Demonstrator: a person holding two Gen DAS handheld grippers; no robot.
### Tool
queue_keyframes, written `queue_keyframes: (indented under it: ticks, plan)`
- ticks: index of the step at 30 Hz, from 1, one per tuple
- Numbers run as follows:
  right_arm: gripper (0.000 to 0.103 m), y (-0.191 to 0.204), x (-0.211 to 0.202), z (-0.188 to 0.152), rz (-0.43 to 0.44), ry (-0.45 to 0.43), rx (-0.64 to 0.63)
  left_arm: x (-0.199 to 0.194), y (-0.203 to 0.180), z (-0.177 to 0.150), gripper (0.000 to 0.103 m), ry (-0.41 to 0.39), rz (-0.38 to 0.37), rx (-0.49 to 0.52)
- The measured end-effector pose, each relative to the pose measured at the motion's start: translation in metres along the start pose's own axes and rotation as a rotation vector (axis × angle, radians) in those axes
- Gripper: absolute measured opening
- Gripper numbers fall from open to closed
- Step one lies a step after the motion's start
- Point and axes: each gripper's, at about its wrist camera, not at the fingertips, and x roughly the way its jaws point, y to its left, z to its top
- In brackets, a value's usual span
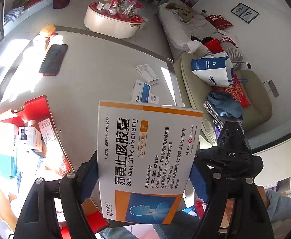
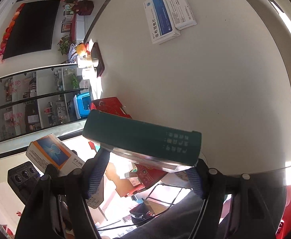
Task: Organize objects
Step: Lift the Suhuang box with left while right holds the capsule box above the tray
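Note:
My left gripper [image 1: 145, 176] is shut on a white and orange medicine box [image 1: 145, 155], held above the pale table [image 1: 97, 65] with its printed face toward the camera. An open red box [image 1: 39, 109] holding several medicine boxes lies below at the left. My right gripper [image 2: 147, 160] is shut on a dark green box [image 2: 143, 137], its blue pads pressing both ends. The white and orange medicine box [image 2: 51, 155] shows at the lower left of the right wrist view. Part of the red box [image 2: 113, 104] peeks out behind the green one.
A blue and white medicine box [image 2: 161, 18] and a white box [image 2: 182, 11] lie loose on the table; a third white box [image 1: 147, 73] lies beyond them. A black phone [image 1: 53, 59], cups and a fruit [image 1: 48, 28] stand near the far edge. A beige armchair [image 1: 235, 99] stands right of the table.

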Motion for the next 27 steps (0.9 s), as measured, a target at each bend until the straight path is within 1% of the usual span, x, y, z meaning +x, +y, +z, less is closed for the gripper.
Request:
queue_keyframes:
  ticks: [1, 4, 9, 12, 17, 27]
  plan:
    - [0.072, 0.004, 0.002, -0.002, -0.008, 0.004, -0.015, -0.008, 0.011, -0.002, 0.084, -0.015, 0.006, -0.018]
    - [0.072, 0.014, 0.006, -0.004, -0.023, 0.015, -0.044, -0.021, 0.029, -0.004, 0.084, -0.058, 0.027, -0.044]
    - [0.072, 0.028, 0.009, -0.004, -0.051, 0.030, -0.085, -0.035, 0.044, -0.011, 0.084, -0.099, 0.074, -0.044]
    - [0.072, 0.036, 0.012, -0.008, -0.066, 0.043, -0.104, -0.040, 0.052, -0.016, 0.084, -0.118, 0.078, -0.059]
    - [0.072, 0.037, 0.011, -0.010, -0.076, 0.042, -0.109, -0.040, 0.059, -0.023, 0.084, -0.118, 0.086, -0.082]
    - [0.072, 0.035, 0.006, -0.008, -0.077, 0.030, -0.099, -0.036, 0.057, -0.021, 0.084, -0.104, 0.080, -0.066]
